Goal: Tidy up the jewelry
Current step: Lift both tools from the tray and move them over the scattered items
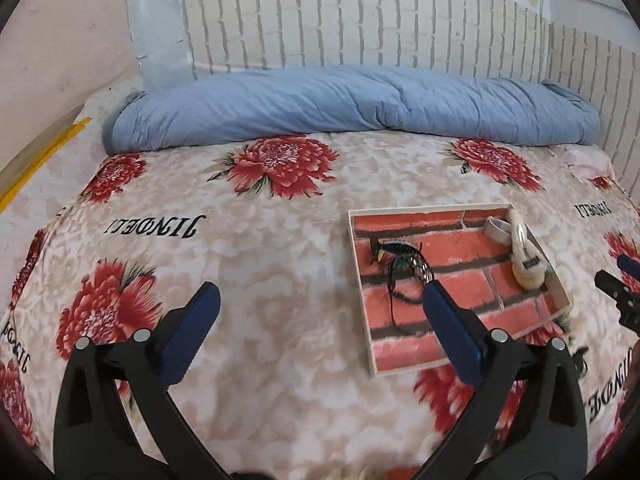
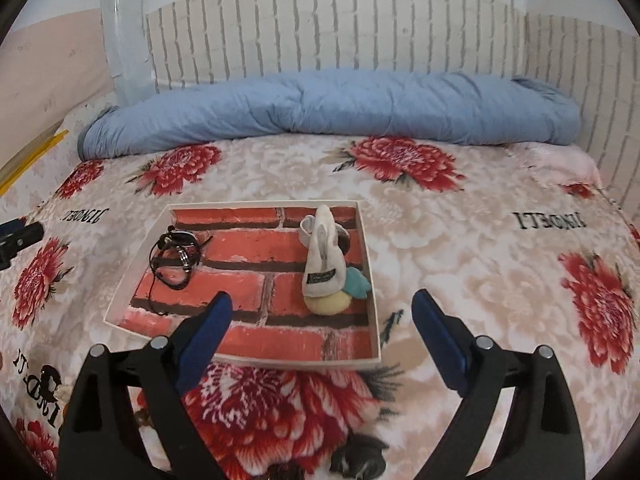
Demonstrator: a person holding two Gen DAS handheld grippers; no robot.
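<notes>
A shallow white tray (image 1: 362, 280) lined with red brick pattern lies on the floral bed cover; it also shows in the right wrist view (image 2: 370, 264). In it lie a tangle of black cord bracelets (image 1: 402, 266) (image 2: 174, 256) at its left and a white plush charm with yellow and teal parts (image 1: 526, 256) (image 2: 326, 268) at its right. My left gripper (image 1: 320, 296) is open and empty, left of and in front of the tray. My right gripper (image 2: 322, 308) is open and empty over the tray's near right corner; its tip shows at the left wrist view's right edge (image 1: 618, 292).
A rolled blue quilt (image 1: 344, 104) (image 2: 332, 108) lies across the far side of the bed against a white brick-pattern headboard (image 2: 340, 28). A yellow-edged board (image 1: 40, 160) stands at the far left. The bed drops away at left and right.
</notes>
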